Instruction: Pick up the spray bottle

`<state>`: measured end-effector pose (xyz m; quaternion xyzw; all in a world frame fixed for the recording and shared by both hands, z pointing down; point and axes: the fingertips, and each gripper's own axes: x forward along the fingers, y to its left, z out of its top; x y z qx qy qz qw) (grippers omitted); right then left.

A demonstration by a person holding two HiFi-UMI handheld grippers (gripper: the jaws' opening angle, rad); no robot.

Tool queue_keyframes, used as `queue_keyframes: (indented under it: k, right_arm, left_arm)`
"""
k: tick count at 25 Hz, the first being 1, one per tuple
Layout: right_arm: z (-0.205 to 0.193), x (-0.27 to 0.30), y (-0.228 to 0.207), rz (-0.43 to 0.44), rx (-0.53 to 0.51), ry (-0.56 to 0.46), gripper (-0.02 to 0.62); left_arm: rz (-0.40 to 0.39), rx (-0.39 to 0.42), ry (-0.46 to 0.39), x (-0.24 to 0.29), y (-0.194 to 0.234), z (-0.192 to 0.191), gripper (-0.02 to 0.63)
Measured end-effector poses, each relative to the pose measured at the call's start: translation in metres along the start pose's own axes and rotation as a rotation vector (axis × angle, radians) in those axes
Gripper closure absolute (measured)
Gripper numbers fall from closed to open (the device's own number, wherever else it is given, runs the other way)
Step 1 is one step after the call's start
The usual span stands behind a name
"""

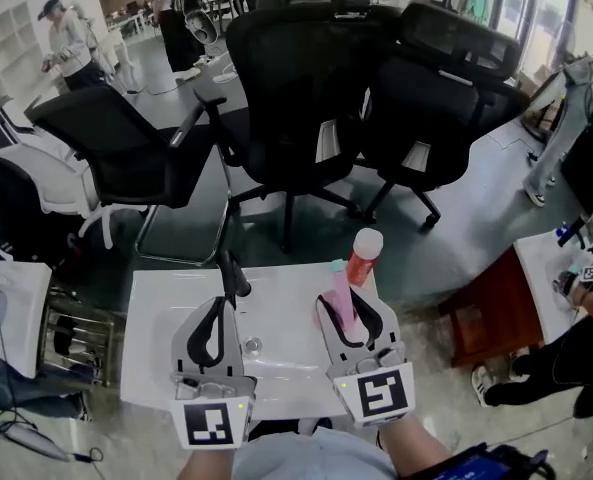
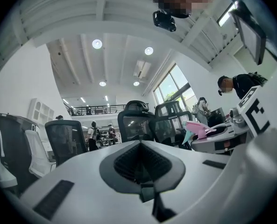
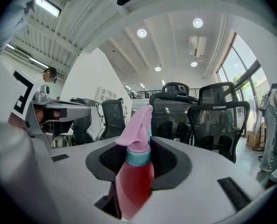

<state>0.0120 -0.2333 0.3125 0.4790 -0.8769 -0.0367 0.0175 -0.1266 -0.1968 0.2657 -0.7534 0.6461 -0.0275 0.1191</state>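
My right gripper (image 1: 344, 298) is shut on the spray bottle (image 1: 341, 306), of which the head view shows the pink spray head between the jaws. In the right gripper view the bottle (image 3: 134, 181) stands upright between the dark pads of that gripper (image 3: 143, 148): red body, teal collar, pink head. The left gripper (image 1: 219, 306) hovers beside it over the white table (image 1: 166, 308), its jaws together with nothing in them. The left gripper view shows those jaws (image 2: 140, 157) closed, and the pink head (image 2: 197, 128) off to the right.
A red bottle with a white cap (image 1: 363, 253) stands near the table's far edge, beyond my right gripper. A black object (image 1: 234, 278) lies ahead of the left gripper. Black office chairs (image 1: 306, 78) crowd behind the table, and a brown stand (image 1: 491, 313) sits at the right.
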Motion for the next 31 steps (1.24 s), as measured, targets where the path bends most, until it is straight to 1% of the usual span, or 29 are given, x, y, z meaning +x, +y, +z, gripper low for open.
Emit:
queue_keyframes:
  k: [6,12,19,24,31]
  right_arm:
    - [0.005,-0.007,0.006,0.005,-0.019,-0.021,0.440]
    - [0.005,-0.011,0.008,0.008,-0.008,-0.025,0.440]
    - [0.006,-0.010,0.008,0.005,-0.007,-0.031,0.440]
    - [0.005,-0.009,0.011,0.003,-0.005,-0.036,0.440]
    - [0.005,-0.005,0.012,0.004,-0.009,-0.035,0.440]
  left_arm:
    - [-0.002,0.001,0.000,-0.010,-0.005,0.002,0.591]
    - [-0.005,-0.001,0.000,-0.014,-0.007,0.003,0.591]
    - [-0.013,-0.003,-0.005,-0.013,-0.007,0.004,0.589]
    - [-0.014,0.000,0.007,-0.014,-0.006,-0.001,0.589]
    - [-0.022,0.008,-0.006,-0.011,-0.003,0.001,0.591]
